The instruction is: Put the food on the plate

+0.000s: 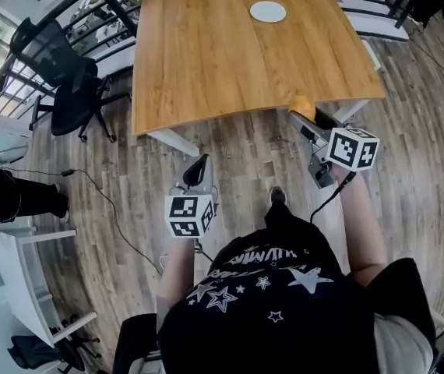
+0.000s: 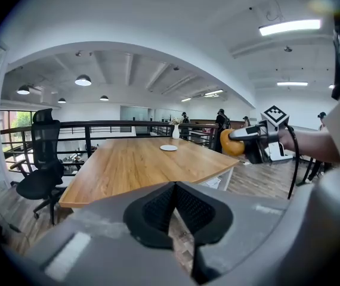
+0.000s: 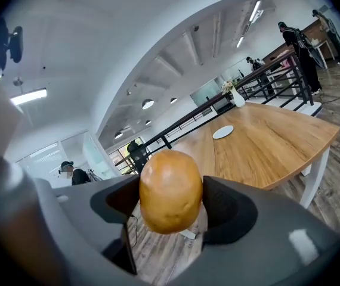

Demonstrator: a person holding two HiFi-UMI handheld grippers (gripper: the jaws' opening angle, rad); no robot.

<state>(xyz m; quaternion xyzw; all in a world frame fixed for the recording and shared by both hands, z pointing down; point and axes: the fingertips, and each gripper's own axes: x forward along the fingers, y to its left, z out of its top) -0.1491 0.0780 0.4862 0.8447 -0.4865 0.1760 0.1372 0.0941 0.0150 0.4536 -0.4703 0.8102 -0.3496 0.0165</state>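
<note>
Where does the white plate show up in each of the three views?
Head view: plate near the top edge, right of centre, on the far part of the wooden table.
Left gripper view: plate near the centre, small, on the tabletop.
Right gripper view: plate right of centre, above and right of the potato.
Shared landmark: the wooden table.

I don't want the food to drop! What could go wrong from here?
The round food is pinched only at its sides by the right gripper, above the floor; it might slip and fall. The plate lies far across the table, a long reach. A vase near the plate could get bumped.
</note>
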